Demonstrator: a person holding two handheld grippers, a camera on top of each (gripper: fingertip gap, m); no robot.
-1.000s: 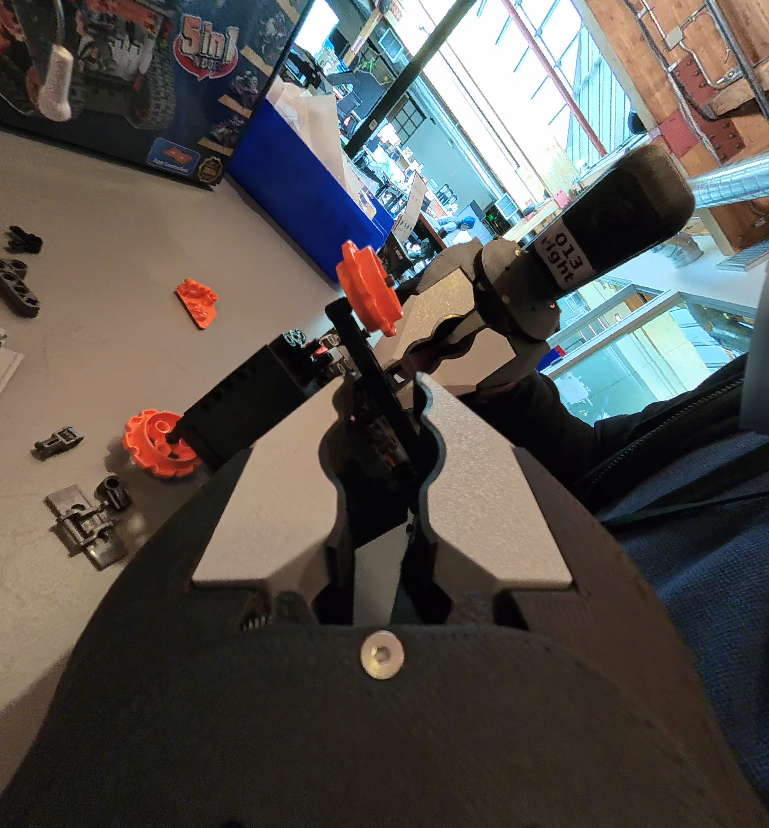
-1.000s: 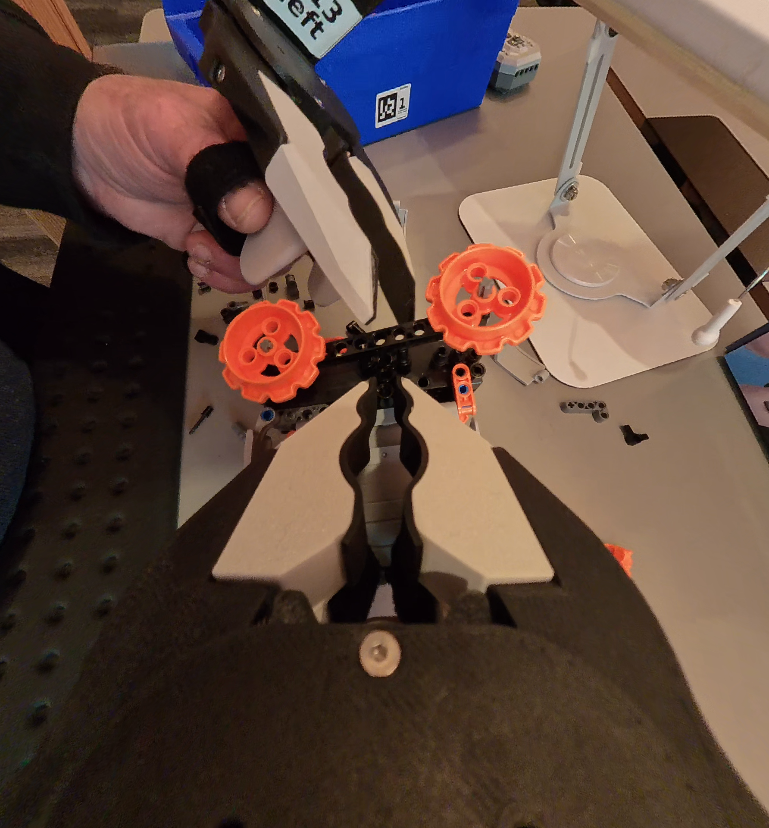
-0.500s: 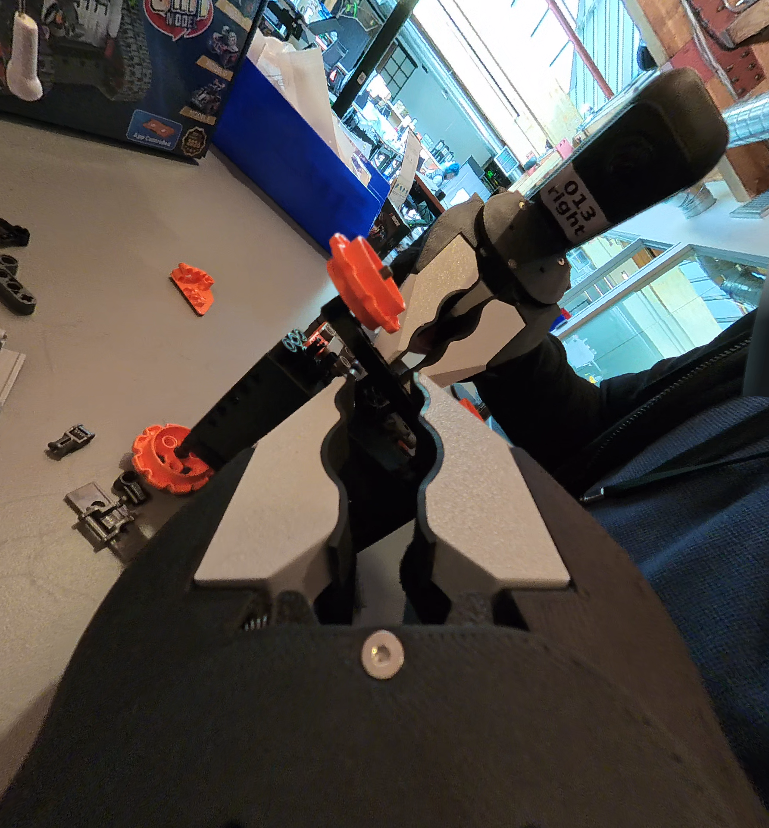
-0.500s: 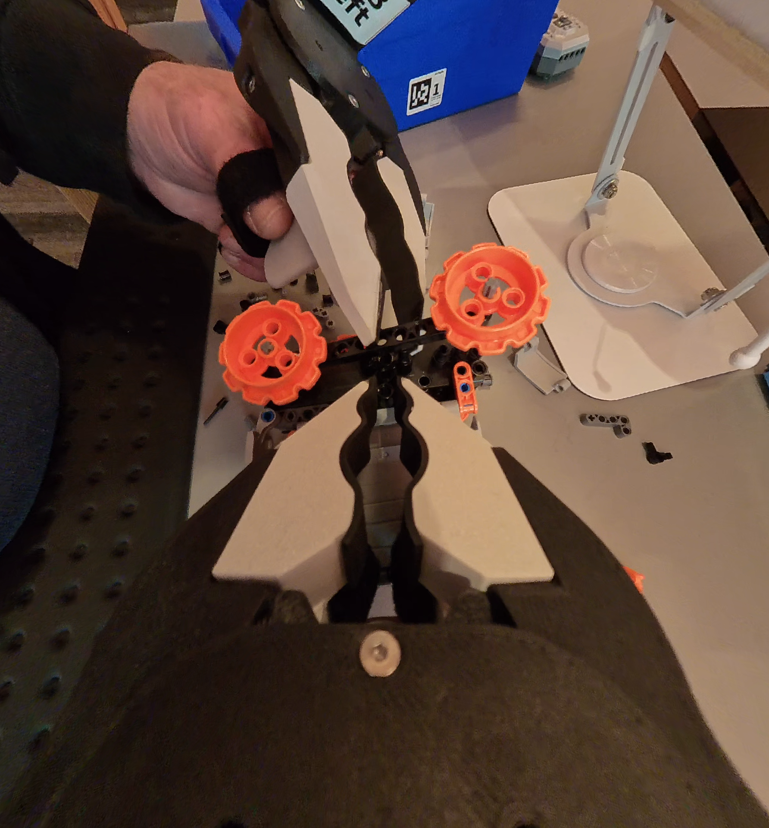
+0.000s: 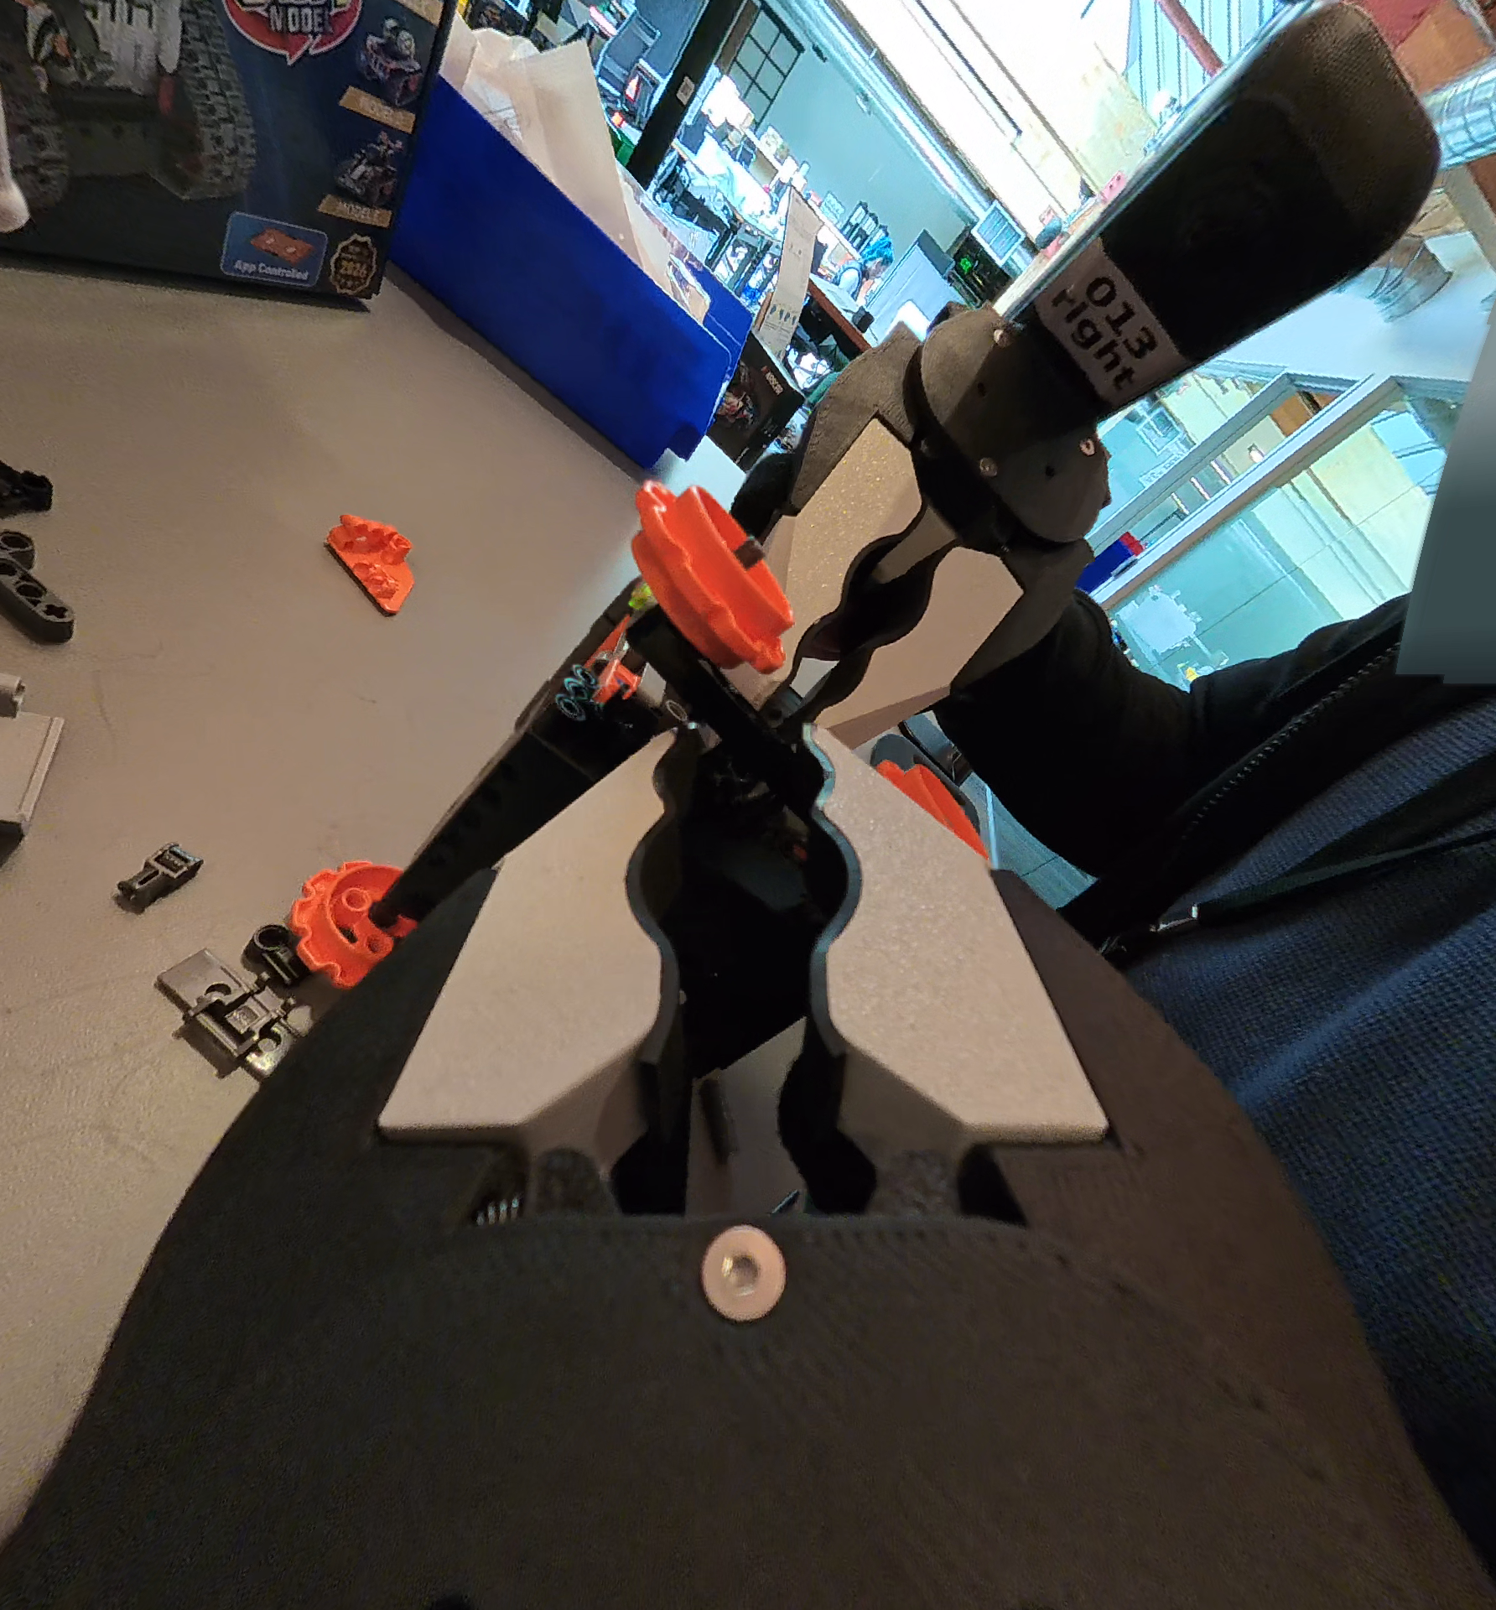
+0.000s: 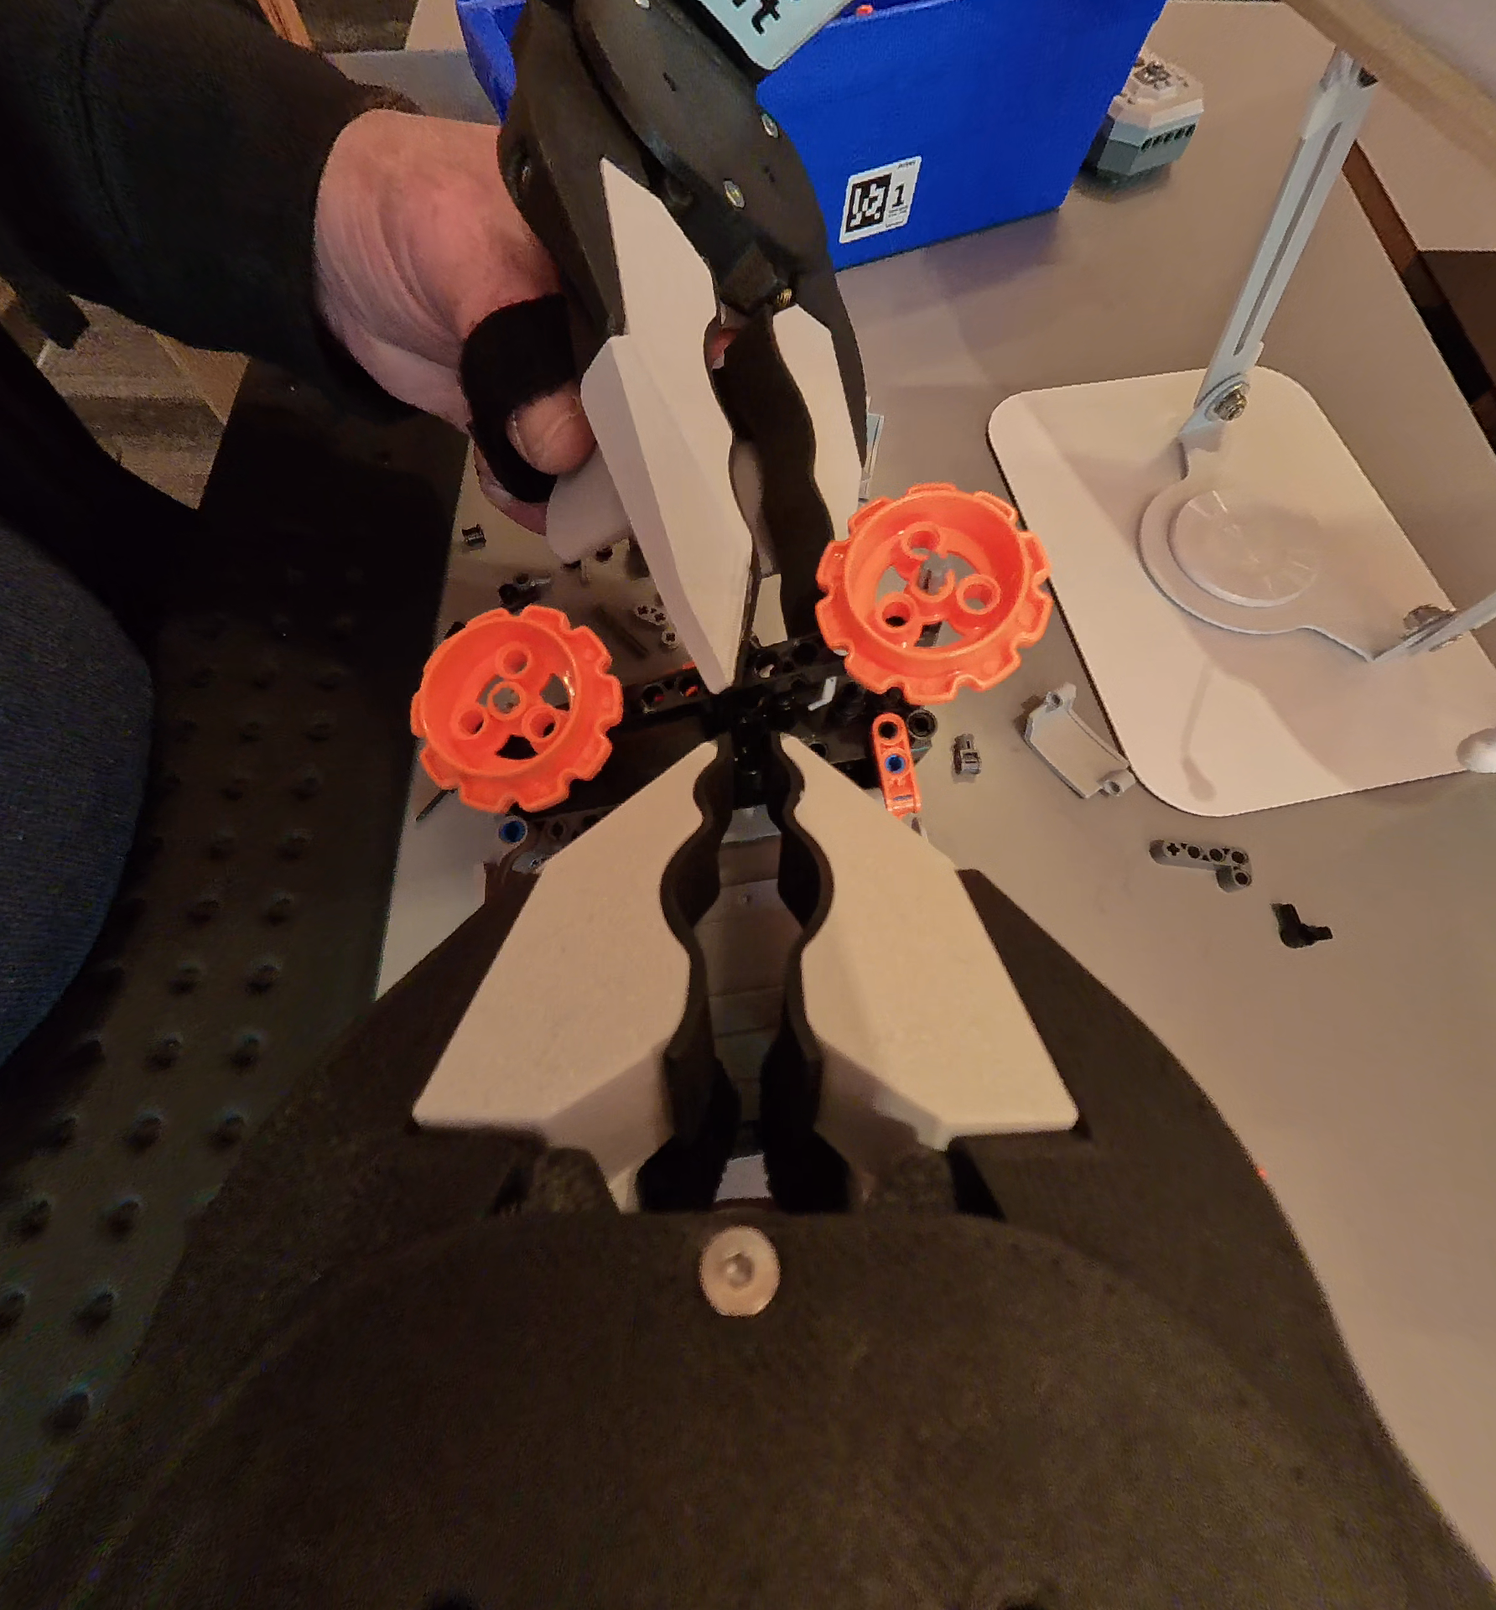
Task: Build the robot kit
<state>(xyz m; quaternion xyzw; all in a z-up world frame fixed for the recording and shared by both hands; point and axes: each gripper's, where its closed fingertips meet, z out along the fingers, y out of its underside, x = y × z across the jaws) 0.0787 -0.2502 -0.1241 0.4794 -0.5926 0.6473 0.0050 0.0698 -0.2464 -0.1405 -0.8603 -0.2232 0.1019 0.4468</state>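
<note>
Left gripper (image 5: 740, 758) pinching black beam assembly (image 6: 762, 688) with 2 orange wheels (image 6: 514, 707), held above grey table (image 5: 204, 453). Right gripper (image 6: 749, 749) pressed onto same assembly at centre. Printed labels on both grippers, on blue bin (image 6: 971, 113), on toy box (image 5: 161, 131).

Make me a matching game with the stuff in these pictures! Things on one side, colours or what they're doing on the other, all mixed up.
Things:
1 toothed wheels
2 bin
3 stand base
4 left tool

Colour or state:
A white
B closed on the black beam
C orange
D blue

Pairs: 1-C, 2-D, 3-A, 4-B
</note>
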